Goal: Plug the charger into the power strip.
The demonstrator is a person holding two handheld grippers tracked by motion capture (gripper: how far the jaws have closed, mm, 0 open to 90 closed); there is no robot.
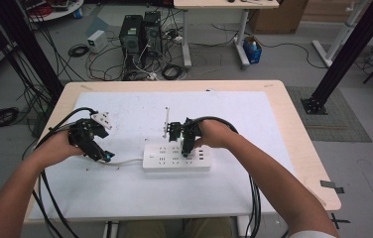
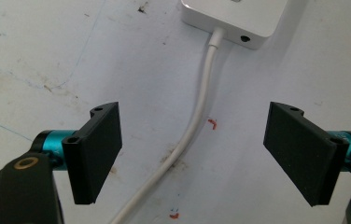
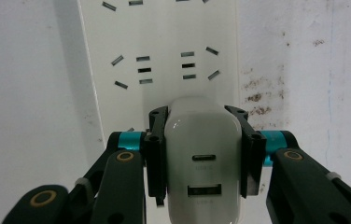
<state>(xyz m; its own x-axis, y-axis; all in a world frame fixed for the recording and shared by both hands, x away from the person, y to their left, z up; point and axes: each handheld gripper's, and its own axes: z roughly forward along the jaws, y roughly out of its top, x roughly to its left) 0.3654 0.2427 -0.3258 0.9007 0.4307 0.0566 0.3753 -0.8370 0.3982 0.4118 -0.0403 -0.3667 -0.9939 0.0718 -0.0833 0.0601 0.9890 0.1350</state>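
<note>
The white plastic power strip [image 1: 176,157] lay flat near the middle of the white-covered wooden counter [image 1: 125,193], its top face a grid of narrow slot sockets, the visible ones empty. The right gripper [image 1: 186,151] stood over the strip, and its black fingers [image 3: 156,151] were clamped on both flanks of a glossy white rounded charger block [image 3: 203,158]. In the right gripper view the block's near face carried two ports, a slim oval one above a wider rectangular one. Whether its prongs were seated in the strip I could not tell, since the block's own body hid its underside, and its lower end was cut off by the frame edge.

The left gripper [image 1: 106,156] hung well to the left of the strip, its flat matte black fingers [image 2: 96,151] spread wide apart and holding nothing. Between them, on the counter, ran the strip's smooth white round cord [image 2: 197,116], curving up to the strip's end (a small dark hole sat beside the cord's entry). The cord's far run was lost at the bottom of that view.

The counter's covering looked scuffed, with brown smudges and a few small red marks [image 2: 212,123].
</note>
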